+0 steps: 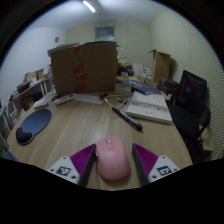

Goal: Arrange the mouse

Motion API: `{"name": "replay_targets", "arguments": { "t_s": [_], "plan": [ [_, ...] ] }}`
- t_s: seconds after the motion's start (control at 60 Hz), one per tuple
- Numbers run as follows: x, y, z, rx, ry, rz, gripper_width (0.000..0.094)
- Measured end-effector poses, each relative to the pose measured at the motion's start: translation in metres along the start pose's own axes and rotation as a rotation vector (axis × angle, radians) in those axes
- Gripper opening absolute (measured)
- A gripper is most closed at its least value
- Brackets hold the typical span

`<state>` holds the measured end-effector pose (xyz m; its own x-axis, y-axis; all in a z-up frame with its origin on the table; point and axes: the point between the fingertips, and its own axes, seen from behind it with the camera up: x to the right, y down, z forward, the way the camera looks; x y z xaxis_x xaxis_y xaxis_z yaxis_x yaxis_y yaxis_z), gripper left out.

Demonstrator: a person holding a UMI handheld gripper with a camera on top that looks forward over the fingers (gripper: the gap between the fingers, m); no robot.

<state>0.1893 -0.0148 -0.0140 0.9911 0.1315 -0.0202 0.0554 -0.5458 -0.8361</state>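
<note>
A pink mouse (112, 158) sits between my gripper's (113, 152) two fingers, its length pointing away from me. Both purple pads (85, 160) press against its sides, so the gripper is shut on it. The mouse is low over the near part of the wooden table (90, 125). A dark blue mouse pad (32, 124) with a wrist rest lies on the table, ahead and to the left of the fingers.
A large cardboard box (84, 67) stands at the back of the table. A black pen (126, 118) and an open notebook (150, 106) lie ahead to the right. A black office chair (190, 100) stands at the table's right side. Clutter lines the far left.
</note>
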Motion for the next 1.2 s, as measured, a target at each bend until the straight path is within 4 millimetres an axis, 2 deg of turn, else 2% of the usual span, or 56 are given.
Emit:
{"name": "replay_targets", "arguments": {
  "t_s": [0.017,0.067,0.183,0.317,0.367,0.417,0.467,0.517,0.55,0.6,0.65,0.7,0.733,0.783,0.833,0.883,0.933,1.017,1.1,1.117,1.133,1.15,1.183,1.2],
  "plan": [
    [0.002,-0.002,0.003,0.004,0.009,0.005,0.0743],
    [0.009,-0.004,0.008,0.008,0.050,0.028,0.0510],
    [0.014,-0.004,0.009,0.005,0.114,0.066,0.0460],
    [0.015,-0.003,0.009,-0.056,0.141,0.143,0.0354],
    [0.016,-0.004,0.005,-0.088,0.162,0.165,0.0357],
    [0.016,-0.019,-0.003,-0.072,0.186,0.165,0.0326],
    [0.012,-0.049,-0.017,-0.025,0.218,0.150,0.0322],
    [-0.007,-0.092,-0.033,0.038,0.221,0.149,0.0322],
    [-0.029,-0.122,-0.043,0.091,0.208,0.143,0.0323],
    [-0.068,-0.169,-0.054,0.178,0.184,0.126,0.0322],
    [-0.114,-0.209,-0.055,0.234,0.162,0.110,0.0322],
    [-0.164,-0.233,-0.052,0.274,0.119,0.102,0.0320],
    [-0.198,-0.236,-0.040,0.279,0.099,0.087,0.0322],
    [-0.242,-0.228,-0.021,0.258,0.080,0.065,0.0323],
    [-0.282,-0.207,0.006,0.214,0.056,0.053,0.0321],
    [-0.313,-0.176,0.031,0.150,0.041,0.055,0.0322],
    [-0.334,-0.148,0.050,0.102,0.037,0.040,0.0322],
    [-0.352,-0.100,0.077,0.017,0.052,-0.006,0.0320],
    [-0.360,-0.066,0.090,-0.050,0.064,-0.014,0.0324],
    [-0.359,-0.057,0.091,-0.073,0.069,-0.015,0.0382],
    [-0.356,-0.052,0.091,-0.056,0.070,-0.017,0.0369],
    [-0.355,-0.059,0.090,-0.029,0.069,-0.013,0.0356],
    [-0.358,-0.056,0.097,-0.039,0.069,-0.018,0.0365],
    [-0.358,-0.055,0.095,-0.053,0.066,-0.016,0.0443]
  ]
}}
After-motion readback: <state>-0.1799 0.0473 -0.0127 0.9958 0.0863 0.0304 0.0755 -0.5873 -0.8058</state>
